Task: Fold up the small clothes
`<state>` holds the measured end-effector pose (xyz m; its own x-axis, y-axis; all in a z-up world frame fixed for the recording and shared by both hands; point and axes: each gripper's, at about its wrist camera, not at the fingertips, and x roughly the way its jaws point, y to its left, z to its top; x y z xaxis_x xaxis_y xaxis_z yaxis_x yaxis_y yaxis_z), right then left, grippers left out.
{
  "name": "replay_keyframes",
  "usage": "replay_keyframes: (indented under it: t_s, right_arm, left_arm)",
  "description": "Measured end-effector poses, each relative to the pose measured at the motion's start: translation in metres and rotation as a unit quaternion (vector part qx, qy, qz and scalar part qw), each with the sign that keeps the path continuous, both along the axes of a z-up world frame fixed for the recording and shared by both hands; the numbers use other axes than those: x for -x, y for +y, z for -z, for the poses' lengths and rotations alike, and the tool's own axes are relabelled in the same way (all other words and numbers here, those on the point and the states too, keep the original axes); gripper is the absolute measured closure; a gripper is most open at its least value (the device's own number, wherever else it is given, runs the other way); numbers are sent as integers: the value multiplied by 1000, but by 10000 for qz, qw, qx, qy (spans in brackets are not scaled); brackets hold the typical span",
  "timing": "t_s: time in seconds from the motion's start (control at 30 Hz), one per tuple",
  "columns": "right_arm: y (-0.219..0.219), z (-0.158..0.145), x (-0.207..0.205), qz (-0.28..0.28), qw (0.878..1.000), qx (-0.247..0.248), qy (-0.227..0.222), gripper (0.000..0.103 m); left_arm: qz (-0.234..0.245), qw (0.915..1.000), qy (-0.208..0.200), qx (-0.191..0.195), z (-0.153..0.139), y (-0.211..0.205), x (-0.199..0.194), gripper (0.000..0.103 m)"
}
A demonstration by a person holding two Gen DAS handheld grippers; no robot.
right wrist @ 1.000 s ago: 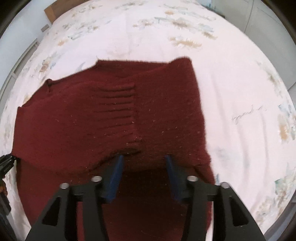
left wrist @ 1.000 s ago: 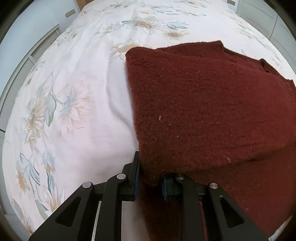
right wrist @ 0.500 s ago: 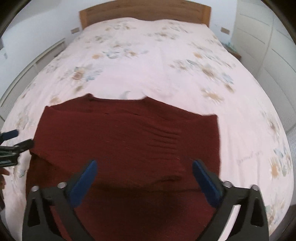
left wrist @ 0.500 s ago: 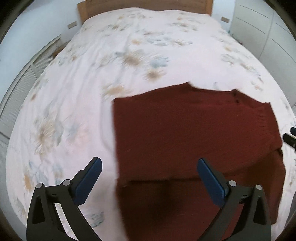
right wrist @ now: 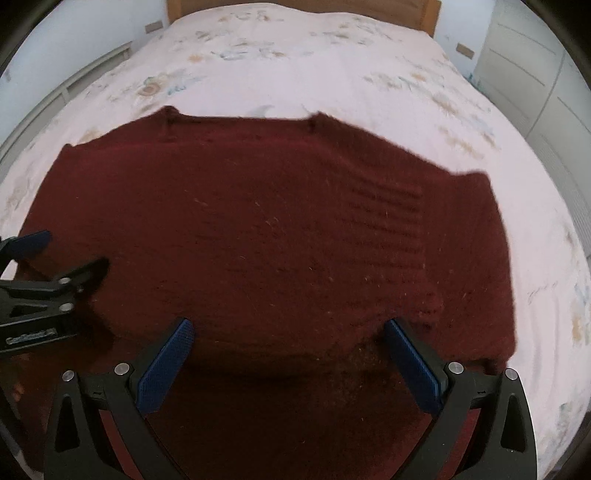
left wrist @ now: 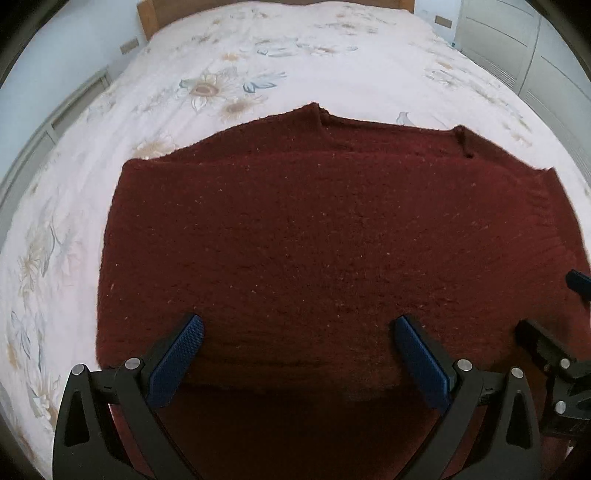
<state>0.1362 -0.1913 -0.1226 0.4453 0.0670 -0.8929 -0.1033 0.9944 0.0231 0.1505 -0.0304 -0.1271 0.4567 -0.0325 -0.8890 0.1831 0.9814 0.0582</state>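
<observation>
A dark red knitted sweater (left wrist: pixel 314 240) lies flat on the bed, folded over itself, with the upper layer's edge running across just in front of both grippers. It also shows in the right wrist view (right wrist: pixel 277 229), with a ribbed cuff at the right. My left gripper (left wrist: pixel 299 332) is wide open and empty above the sweater's near part. My right gripper (right wrist: pixel 288 332) is wide open and empty over the sweater too. Each gripper shows at the edge of the other's view.
The sweater lies on a white bedsheet with a flower print (left wrist: pixel 229 85). A wooden headboard (right wrist: pixel 295 7) stands at the far end. White wardrobe doors (right wrist: pixel 535 74) stand to the right and a white wall panel (left wrist: pixel 55 118) to the left.
Both grippers let go of the sweater's folded edge, opened wide and pulled back. The upper layer now lies flat on the lower one.
</observation>
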Motion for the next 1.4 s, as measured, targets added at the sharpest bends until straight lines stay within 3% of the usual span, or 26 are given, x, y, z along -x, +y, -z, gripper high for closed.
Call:
replay_keyframes:
  t_s: [0.27,0.4,0.47,0.73,0.87,0.97,1.1,1.27,1.4]
  right_arm:
    - [-45,3,2,409,9991,-55,-22,0]
    - [-68,5,7,510,9984,-239,-22,0]
    - [-73,7,10,497,9982,-328,-4,0]
    - [-75,9,11,566,9969,-534,72,0]
    - [-76,-9,22,556,9975,-441,-25,0]
    - [-84,-24,37,721,9971,-225,-116,0]
    - [-100,-47,67,880,9951,-324,-311,0]
    - [-114,-60,101,920,9947,-290,-347,0]
    - [-125,-56,128,988,9945,-247,-260,0]
  left_arm:
    - [167,9999,6,5,5,24,2,1]
    - [-31,9996,126,265,9,50,2,1]
    - [-102,9988,157,456,10,61,2,1]
    - [-92,9987,97,491,11,66,5,1]
    - [-237,9983,235,483,-5,62,9,1]
    - [-292,9985,143,435,-24,62,19,1]
    - [-260,9995,1,190,-46,65,40,1]
    - [-474,9975,-8,522,-67,85,68,1]
    - [-541,9972,104,499,-69,95,89,1]
